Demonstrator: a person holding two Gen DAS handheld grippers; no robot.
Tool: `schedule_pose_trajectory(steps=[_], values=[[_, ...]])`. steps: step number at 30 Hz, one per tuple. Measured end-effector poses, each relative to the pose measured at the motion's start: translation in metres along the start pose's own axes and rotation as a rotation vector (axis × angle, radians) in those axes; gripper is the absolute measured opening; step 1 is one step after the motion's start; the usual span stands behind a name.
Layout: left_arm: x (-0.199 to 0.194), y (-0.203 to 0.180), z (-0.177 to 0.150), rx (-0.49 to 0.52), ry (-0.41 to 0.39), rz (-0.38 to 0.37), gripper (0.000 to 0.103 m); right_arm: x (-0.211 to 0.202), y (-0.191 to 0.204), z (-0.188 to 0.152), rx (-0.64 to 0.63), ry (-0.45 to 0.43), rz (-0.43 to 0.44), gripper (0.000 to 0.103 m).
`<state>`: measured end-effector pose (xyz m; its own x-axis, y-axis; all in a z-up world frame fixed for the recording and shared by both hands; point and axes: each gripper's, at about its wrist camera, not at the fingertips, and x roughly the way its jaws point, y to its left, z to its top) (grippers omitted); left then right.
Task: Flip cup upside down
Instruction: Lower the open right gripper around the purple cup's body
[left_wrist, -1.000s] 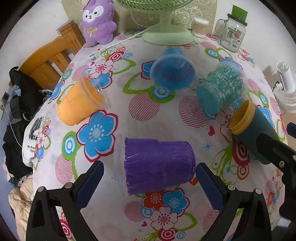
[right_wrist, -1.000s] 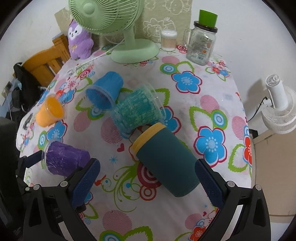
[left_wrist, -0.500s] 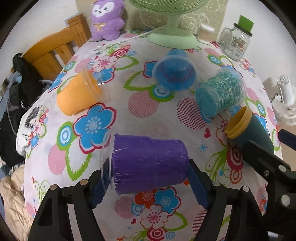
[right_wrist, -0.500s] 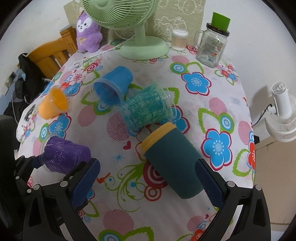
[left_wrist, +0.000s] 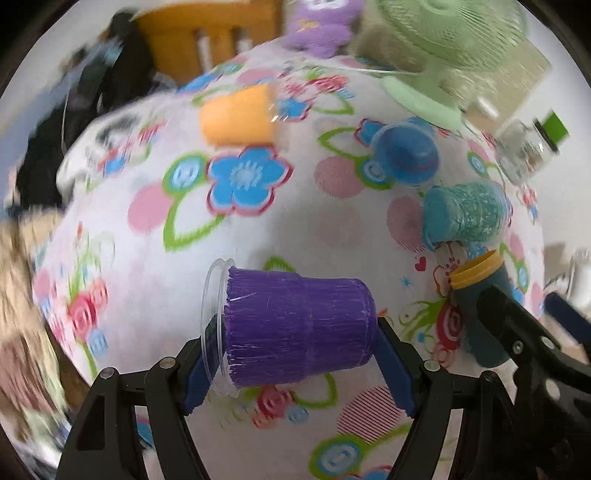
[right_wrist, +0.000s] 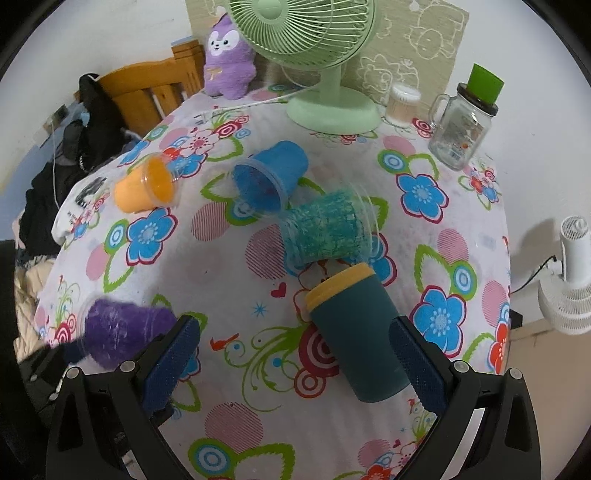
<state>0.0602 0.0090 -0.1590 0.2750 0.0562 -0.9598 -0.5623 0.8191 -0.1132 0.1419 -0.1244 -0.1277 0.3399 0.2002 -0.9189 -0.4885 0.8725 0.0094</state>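
The left claw (left_wrist: 297, 354) is gripping the purple-lined clear plastic cup (left_wrist: 295, 326) end to end — one blue pad on its rim, the other on its base — holding it sideways above the flower-patterned table (left_wrist: 258, 221). The right claw (right_wrist: 291, 363) is hovering wide open, holding nothing, its pads flanking the dark teal tumbler with a yellow rim (right_wrist: 354, 332) lying on its side.

Purple plastic cup (left_wrist: 299, 328): on its side, crosswise between left gripper (left_wrist: 295, 363) jaws.
Dark teal tumbler (right_wrist: 354, 336): lying on floral-clothed table (right_wrist: 221, 266), right of cup.
Green desk fan (right_wrist: 325, 66): at table rear.
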Motion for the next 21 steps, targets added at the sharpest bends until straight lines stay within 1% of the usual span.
schedule_pose_trajectory(steps=[5, 6, 9, 14, 15, 17, 21], values=[[0.002, 0.002, -0.011, -0.107, 0.060, -0.011, 0.079, 0.001, -0.008, -0.005, 0.017, 0.007, 0.022, 0.103], [0.002, 0.003, -0.013, -0.138, 0.065, -0.005, 0.079, 0.001, -0.010, -0.005, 0.025, 0.006, 0.026, 0.103], [-0.003, 0.003, -0.017, -0.193, 0.035, 0.037, 0.079, 0.001, -0.018, -0.007, 0.052, 0.004, 0.033, 0.103], [0.005, -0.011, -0.014, -0.137, 0.040, 0.065, 0.080, 0.004, -0.030, -0.011, 0.084, 0.010, 0.025, 0.103], [0.005, -0.014, -0.015, -0.130, 0.032, 0.071, 0.084, 0.005, -0.033, -0.011, 0.095, 0.010, 0.027, 0.103], [0.005, -0.018, -0.014, -0.102, 0.029, 0.067, 0.087, 0.005, -0.037, -0.012, 0.109, 0.009, 0.026, 0.103], [0.003, -0.025, -0.010, -0.049, 0.017, 0.078, 0.090, 0.003, -0.041, -0.013, 0.127, 0.003, 0.020, 0.103]])
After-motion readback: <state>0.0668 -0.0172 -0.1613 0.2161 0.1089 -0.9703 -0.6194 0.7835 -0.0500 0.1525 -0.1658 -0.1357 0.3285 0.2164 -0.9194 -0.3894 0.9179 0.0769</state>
